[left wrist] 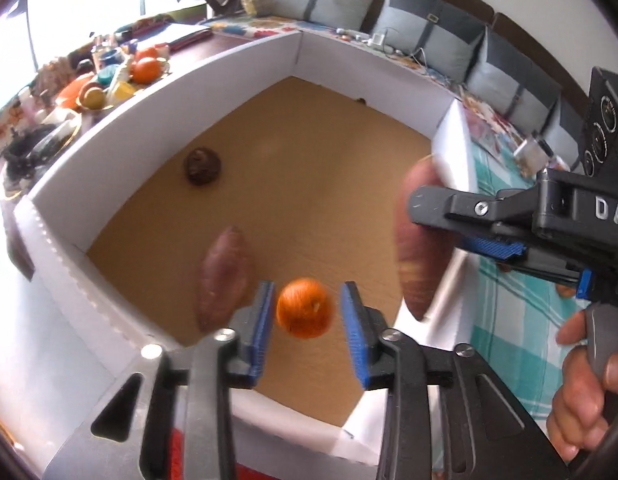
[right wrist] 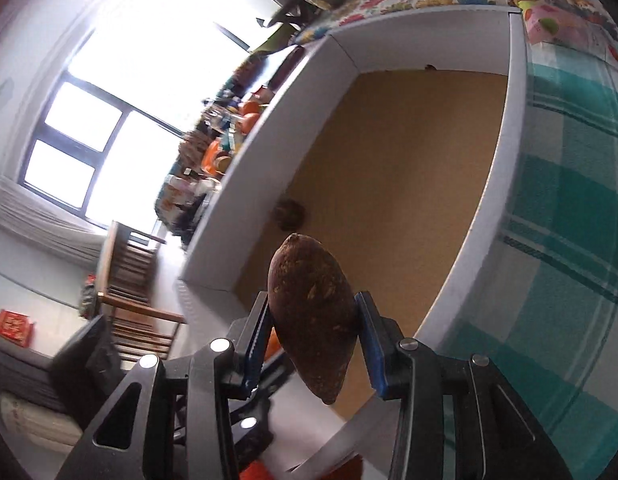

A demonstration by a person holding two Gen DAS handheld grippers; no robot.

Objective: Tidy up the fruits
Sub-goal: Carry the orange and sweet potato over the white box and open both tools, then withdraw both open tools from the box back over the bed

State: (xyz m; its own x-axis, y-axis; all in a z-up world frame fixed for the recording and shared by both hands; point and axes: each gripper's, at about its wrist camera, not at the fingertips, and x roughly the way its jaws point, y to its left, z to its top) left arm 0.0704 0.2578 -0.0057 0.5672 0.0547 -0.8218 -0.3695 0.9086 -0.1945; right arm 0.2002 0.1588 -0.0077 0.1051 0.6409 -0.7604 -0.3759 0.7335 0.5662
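A white-walled box (left wrist: 237, 60) with a tan floor holds a dark round fruit (left wrist: 202, 167) and a sweet potato (left wrist: 223, 276). My left gripper (left wrist: 308, 308) is open over the box; an orange (left wrist: 305, 307) sits between its blue pads (left wrist: 265, 316) without touching them, blurred. My right gripper (right wrist: 315, 340) is shut on a second sweet potato (right wrist: 313, 316) and holds it over the box's near right edge; it also shows in the left wrist view (left wrist: 417, 240). The dark fruit shows in the right wrist view (right wrist: 289, 214) too.
A cluttered tray with oranges and small containers (left wrist: 109, 80) stands beyond the box's left wall. Grey cushions (left wrist: 429, 32) line the back. A teal checked cloth (right wrist: 569, 200) lies right of the box. A wooden chair (right wrist: 129, 280) stands by the window.
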